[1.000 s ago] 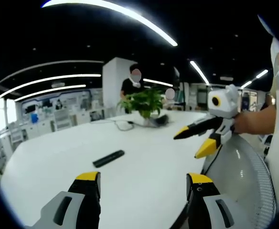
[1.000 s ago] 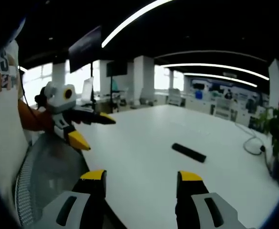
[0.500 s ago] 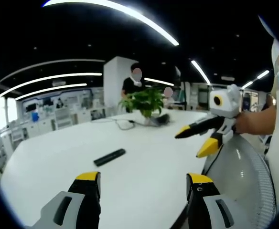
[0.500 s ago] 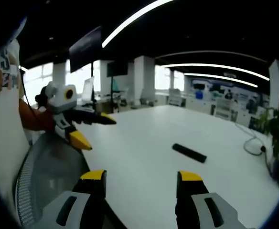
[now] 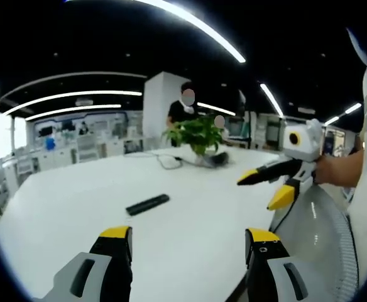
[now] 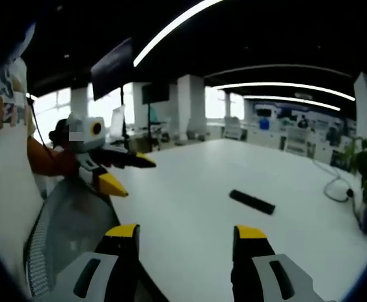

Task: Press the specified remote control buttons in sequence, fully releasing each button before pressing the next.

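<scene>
The white table (image 5: 58, 214) takes up most of both views, and against it little has changed in the last second. In the left gripper view the whole scene has slid slightly downward, with the plant and ceiling lights sitting a touch differently, which reads as the camera tilting rather than anything on the table moving. The right gripper view has shifted even less.

Near the table's edge sits a mesh chair back (image 6: 64, 233), just below both grippers. The potted plant (image 5: 199, 133) stands at the table's far side, with a cable beside it.

The left gripper (image 5: 186, 234) hangs above the near edge of the table with its 2 jaws spread wide, gripping nothing. The right gripper (image 6: 185, 232) is likewise released and empty over the same edge.

The remote control (image 5: 147, 204) lies flat on the table, well apart from both grippers, toward the middle. It has not moved.

My judgement: no button has been pressed yet, and the approach has barely begun. 1 gripper must travel in across the table first.
</scene>
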The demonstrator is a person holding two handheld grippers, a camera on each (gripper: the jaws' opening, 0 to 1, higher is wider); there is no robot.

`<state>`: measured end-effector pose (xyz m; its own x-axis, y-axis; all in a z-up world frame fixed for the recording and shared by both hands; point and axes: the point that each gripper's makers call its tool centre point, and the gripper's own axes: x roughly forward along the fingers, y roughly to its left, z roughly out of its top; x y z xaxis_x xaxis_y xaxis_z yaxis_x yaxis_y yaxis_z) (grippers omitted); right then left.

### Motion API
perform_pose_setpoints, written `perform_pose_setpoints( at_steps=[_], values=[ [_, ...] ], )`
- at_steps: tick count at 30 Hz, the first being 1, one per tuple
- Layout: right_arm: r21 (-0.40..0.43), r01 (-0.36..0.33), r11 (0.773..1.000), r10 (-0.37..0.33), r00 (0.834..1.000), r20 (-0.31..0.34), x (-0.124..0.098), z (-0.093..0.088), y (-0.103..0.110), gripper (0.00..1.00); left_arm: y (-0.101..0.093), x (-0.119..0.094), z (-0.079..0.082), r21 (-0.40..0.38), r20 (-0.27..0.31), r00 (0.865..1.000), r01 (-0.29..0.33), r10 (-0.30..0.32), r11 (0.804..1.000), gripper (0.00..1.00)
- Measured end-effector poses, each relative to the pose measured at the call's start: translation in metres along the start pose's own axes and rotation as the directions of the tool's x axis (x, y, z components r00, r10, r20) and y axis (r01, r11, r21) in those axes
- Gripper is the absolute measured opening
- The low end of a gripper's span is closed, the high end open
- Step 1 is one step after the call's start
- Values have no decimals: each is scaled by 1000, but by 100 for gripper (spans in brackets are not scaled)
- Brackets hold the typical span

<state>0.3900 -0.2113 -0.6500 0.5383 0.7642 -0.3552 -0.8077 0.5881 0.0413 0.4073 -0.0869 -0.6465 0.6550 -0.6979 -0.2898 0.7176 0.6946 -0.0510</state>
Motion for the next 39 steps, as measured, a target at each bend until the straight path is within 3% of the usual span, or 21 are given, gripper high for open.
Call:
perform_pose_setpoints(
  at_steps=[10, 39],
  values=[
    [55, -26, 998, 25, 999, 25, 1, 4, -11, 58, 6, 2, 0, -79, -5, 1000, -2, 1, 997, 75],
    [38, -35, 999, 34, 999, 18, 23, 13, -68, 59, 44, 44, 20, -9, -26, 1000, 16, -17, 1000, 75]
  ],
)
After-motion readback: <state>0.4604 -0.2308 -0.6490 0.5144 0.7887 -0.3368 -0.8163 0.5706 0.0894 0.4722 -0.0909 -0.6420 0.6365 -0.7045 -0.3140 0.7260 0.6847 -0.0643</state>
